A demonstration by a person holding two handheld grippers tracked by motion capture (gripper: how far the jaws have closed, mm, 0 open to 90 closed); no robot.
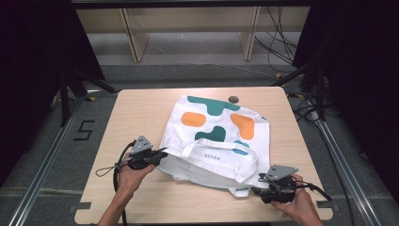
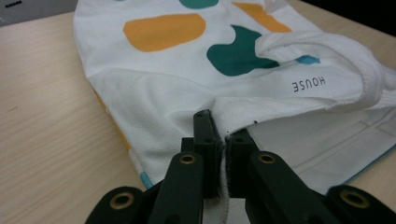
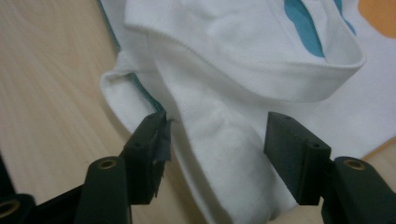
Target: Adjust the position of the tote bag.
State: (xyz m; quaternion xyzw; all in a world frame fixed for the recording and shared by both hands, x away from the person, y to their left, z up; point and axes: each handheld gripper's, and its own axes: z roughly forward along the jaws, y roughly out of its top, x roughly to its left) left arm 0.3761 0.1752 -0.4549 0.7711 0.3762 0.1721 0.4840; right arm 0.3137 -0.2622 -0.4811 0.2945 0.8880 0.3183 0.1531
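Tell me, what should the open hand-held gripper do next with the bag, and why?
Probably close the right hand-held gripper: its jaws stand open around a fold of the white tote bag, not pressing it, while the left hand-held gripper already pinches the bag's edge.

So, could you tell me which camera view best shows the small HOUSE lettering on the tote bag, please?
The left gripper view: the HOUSE lettering sits close and readable, upside down, on the tote bag just under its handle. In the high view the lettering is tiny and barely legible. The right gripper view faces white cloth at the bag's other corner.
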